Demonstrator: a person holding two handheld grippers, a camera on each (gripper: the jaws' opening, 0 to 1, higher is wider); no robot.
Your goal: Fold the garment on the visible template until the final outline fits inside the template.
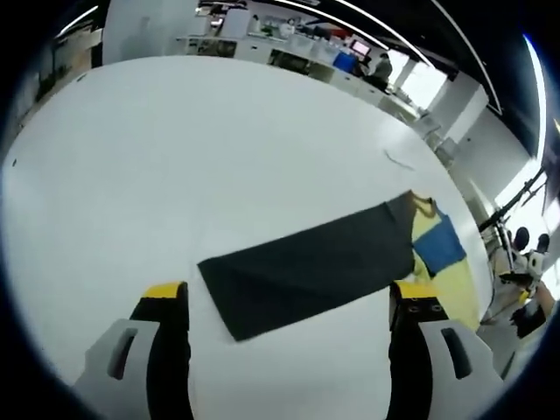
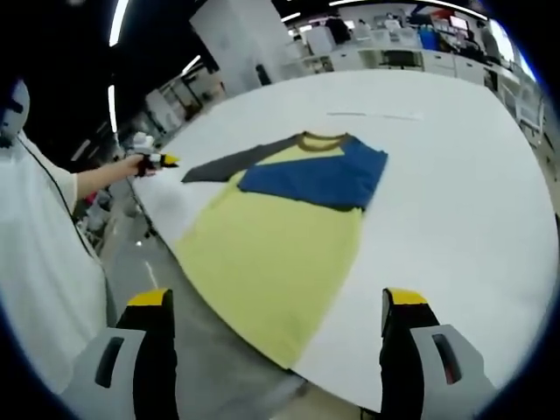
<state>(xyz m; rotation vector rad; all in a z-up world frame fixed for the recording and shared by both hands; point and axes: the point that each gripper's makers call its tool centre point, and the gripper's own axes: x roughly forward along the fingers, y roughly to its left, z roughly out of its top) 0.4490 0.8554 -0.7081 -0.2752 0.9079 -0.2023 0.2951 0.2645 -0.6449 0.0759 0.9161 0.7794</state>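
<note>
A long-sleeved shirt lies flat on the white table (image 2: 455, 175). Its body (image 2: 271, 254) is yellow, and its hem reaches the table's near edge. A blue sleeve (image 2: 319, 175) is folded across the chest. The dark grey sleeve (image 1: 306, 267) stretches straight out over the table. My left gripper (image 1: 290, 302) is open, its yellow-tipped jaws standing wide on either side of that sleeve's cuff end. In the right gripper view the left gripper (image 2: 156, 160) hovers just past the grey sleeve (image 2: 236, 162). My right gripper (image 2: 276, 302) is open above the hem, holding nothing.
A thin pale strip (image 2: 376, 115) lies on the table beyond the collar. A person in white (image 2: 39, 262) stands at the table's edge, over grey floor (image 2: 219, 376). Desks and shelves (image 1: 289, 39) line the far side of the room.
</note>
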